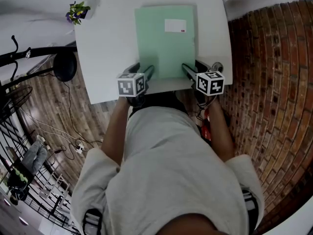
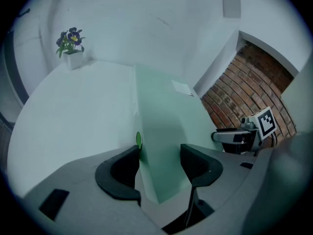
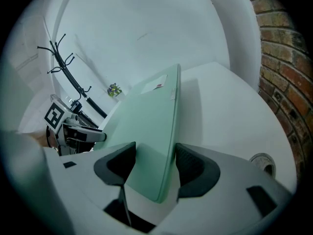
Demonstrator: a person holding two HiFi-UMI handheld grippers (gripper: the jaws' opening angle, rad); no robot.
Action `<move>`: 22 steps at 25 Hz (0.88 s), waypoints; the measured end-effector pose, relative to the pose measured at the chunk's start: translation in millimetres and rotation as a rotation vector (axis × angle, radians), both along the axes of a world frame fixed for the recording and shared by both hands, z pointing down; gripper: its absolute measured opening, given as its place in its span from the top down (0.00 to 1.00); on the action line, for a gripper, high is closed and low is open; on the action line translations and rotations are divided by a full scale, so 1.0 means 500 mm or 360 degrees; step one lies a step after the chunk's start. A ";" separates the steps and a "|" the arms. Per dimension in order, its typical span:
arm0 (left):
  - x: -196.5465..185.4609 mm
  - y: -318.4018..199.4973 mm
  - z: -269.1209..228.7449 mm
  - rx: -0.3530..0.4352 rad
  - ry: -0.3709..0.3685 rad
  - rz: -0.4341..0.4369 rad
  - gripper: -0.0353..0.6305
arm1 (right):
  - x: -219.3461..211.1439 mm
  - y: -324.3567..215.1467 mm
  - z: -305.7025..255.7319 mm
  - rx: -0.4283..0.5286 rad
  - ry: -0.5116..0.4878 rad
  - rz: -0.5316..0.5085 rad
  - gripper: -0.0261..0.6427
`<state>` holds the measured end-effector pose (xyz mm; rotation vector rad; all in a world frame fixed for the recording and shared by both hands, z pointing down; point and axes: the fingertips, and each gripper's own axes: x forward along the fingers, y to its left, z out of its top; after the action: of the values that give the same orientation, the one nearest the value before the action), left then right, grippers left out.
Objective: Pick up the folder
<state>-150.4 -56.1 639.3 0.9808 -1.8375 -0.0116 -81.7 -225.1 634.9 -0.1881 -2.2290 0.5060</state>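
Note:
A pale green folder [image 1: 165, 40] with a white label lies on the white table [image 1: 107, 43], its near edge towards me. My left gripper [image 1: 143, 68] is at its near left corner and my right gripper [image 1: 193, 67] at its near right corner. In the left gripper view the folder [image 2: 166, 116] runs between the jaws of the gripper [image 2: 159, 155], which stand apart. In the right gripper view the folder [image 3: 146, 116] also fills the gap of the gripper [image 3: 155, 155], and its edge looks raised off the table, casting a shadow.
A small potted flower [image 1: 77, 12] stands at the table's far left corner. A round cable hole [image 1: 216, 66] sits by the right gripper. A black coat rack [image 1: 29, 53] stands left of the table, and red brick [image 1: 274, 82] lies to the right.

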 end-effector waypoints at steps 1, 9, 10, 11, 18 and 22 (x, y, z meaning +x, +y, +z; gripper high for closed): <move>0.002 0.000 -0.002 0.0001 -0.0004 0.0001 0.53 | 0.002 0.000 -0.002 0.0001 -0.0005 0.0002 0.58; 0.023 -0.004 -0.023 0.0021 -0.0062 0.0018 0.53 | 0.029 -0.002 -0.019 0.0016 -0.0055 0.0021 0.58; 0.026 -0.004 -0.028 0.0025 -0.0071 0.0020 0.53 | 0.032 -0.003 -0.022 0.0017 -0.0065 0.0022 0.58; 0.028 -0.005 -0.032 0.0031 -0.0079 0.0021 0.53 | 0.034 -0.003 -0.026 0.0019 -0.0076 0.0023 0.58; 0.039 -0.010 -0.063 0.0060 -0.0150 0.0031 0.53 | 0.047 -0.007 -0.060 0.0059 -0.0161 0.0036 0.58; 0.048 -0.013 -0.075 0.0065 -0.0177 0.0044 0.53 | 0.058 -0.009 -0.074 0.0079 -0.0196 0.0046 0.58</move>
<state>-126.5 -62.7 601.6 1.0538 -1.9314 0.0230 -52.9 -229.8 598.1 -0.1654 -2.3645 0.4651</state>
